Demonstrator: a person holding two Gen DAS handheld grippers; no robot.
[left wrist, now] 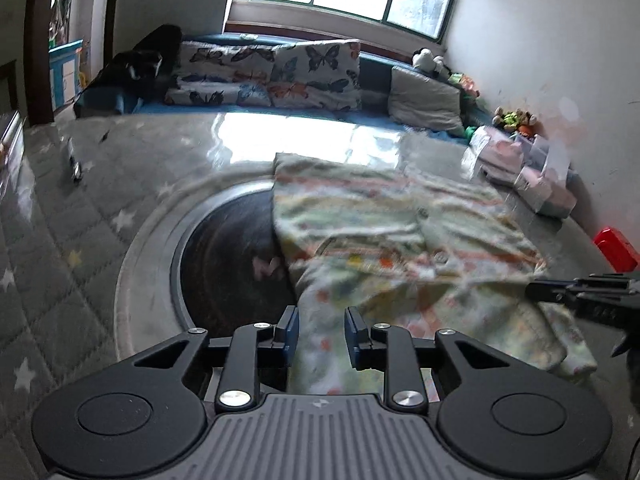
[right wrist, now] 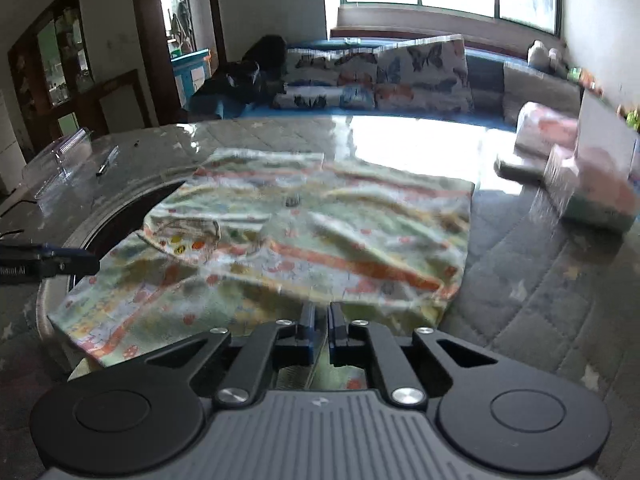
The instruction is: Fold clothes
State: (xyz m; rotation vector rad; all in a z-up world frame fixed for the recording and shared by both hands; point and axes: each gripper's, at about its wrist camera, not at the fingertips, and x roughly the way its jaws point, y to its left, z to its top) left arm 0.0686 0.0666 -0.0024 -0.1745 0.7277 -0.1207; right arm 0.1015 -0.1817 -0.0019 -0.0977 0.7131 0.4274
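A pale green patterned garment [left wrist: 400, 232] lies partly folded on the glass-covered table, one sleeve stretched toward me. My left gripper [left wrist: 321, 334] is open, its blue pads on either side of the sleeve end just above the cloth. In the right wrist view the garment [right wrist: 312, 232] is spread across the table. My right gripper [right wrist: 321, 330] is nearly shut, with a fold of the garment's near edge between its pads. The right gripper also shows at the right edge of the left wrist view [left wrist: 560, 290], and the left gripper shows at the left edge of the right wrist view [right wrist: 60, 262].
The table [left wrist: 160, 184] has a round dark inset [left wrist: 232, 264] under glass. Packaged items [left wrist: 520, 168] sit at the far right by the wall, with a red box [left wrist: 616, 248]. A clear plastic container [right wrist: 60, 160] and a pen [right wrist: 105, 166] lie far left. A cushioned bench [left wrist: 280, 76] stands behind.
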